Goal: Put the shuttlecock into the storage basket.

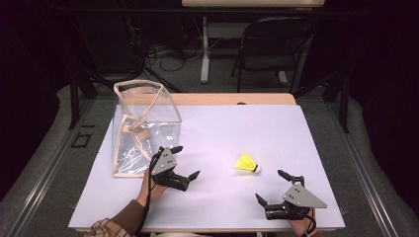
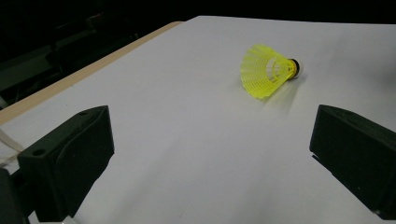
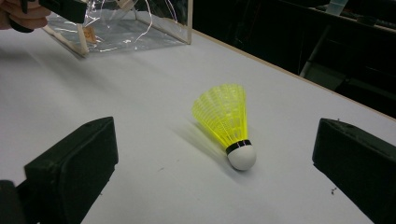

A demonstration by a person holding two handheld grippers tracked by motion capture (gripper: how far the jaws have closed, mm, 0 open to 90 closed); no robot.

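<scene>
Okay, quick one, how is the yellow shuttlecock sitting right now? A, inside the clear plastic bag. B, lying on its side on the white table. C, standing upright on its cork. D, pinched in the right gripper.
B: the shuttlecock lies on its side on the white table, apart from the clear plastic bag, with the open right gripper short of it.

I see the white tabletop [image 1: 276,133] brightly lit against dark surroundings; glare streaks the clear bag [image 1: 143,123], and my near fingers [image 2: 70,158] blur softly.

Glossy clear-plastic bag [image 1: 146,126], matt white table [image 1: 276,133]
</scene>
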